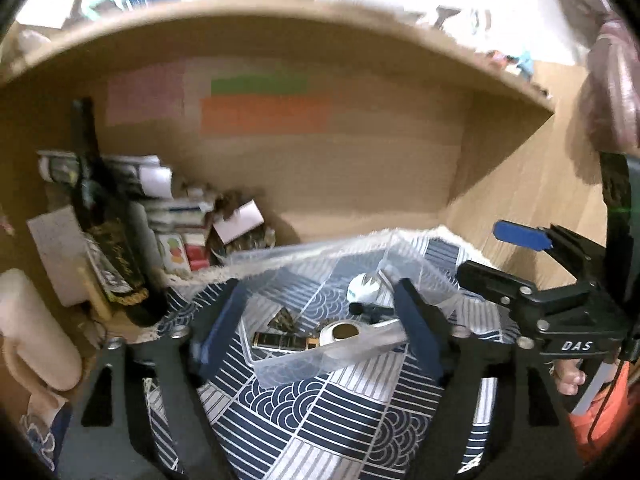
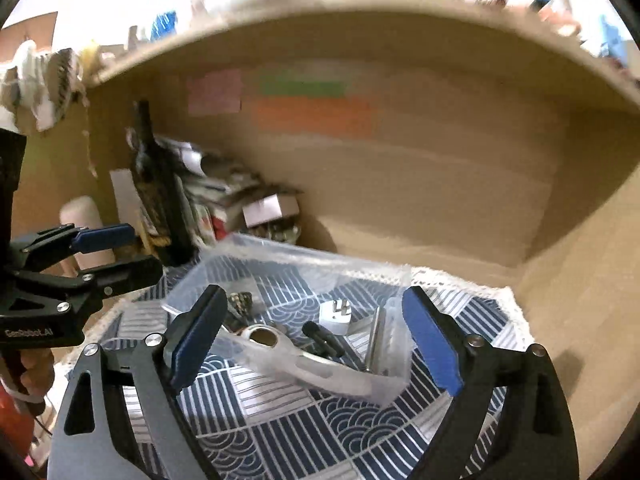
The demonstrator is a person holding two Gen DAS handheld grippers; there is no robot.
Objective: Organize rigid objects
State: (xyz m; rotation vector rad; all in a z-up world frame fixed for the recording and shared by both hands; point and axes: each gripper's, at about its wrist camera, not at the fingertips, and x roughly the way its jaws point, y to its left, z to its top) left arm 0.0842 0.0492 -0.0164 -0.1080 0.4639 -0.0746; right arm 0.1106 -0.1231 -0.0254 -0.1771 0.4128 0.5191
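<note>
A clear plastic box (image 1: pixel 296 360) (image 2: pixel 384 380) sits on a blue and white patterned cloth (image 1: pixel 320 412) (image 2: pixel 288 424) inside a wooden shelf bay. It holds a roll of tape (image 1: pixel 343 332) (image 2: pixel 262 336), a white plug (image 1: pixel 362 288) (image 2: pixel 335 312), a black cylinder (image 1: pixel 370 310) (image 2: pixel 323 338), a dark gold-edged bar (image 1: pixel 280 340) and a metal rod (image 2: pixel 372 340). My left gripper (image 1: pixel 320 328) is open, fingers on either side of the box. My right gripper (image 2: pixel 316 340) is open around the box too. Each gripper shows in the other's view, the right (image 1: pixel 516 256) and the left (image 2: pixel 108 252).
A dark bottle (image 1: pixel 112 240) (image 2: pixel 160 196) stands at the left beside stacked books and small boxes (image 1: pixel 180 216) (image 2: pixel 224 196). A cream cylinder (image 1: pixel 32 328) lies at the far left. Coloured notes (image 1: pixel 264 108) stick to the back panel. The shelf's right wall (image 1: pixel 520 184) is close.
</note>
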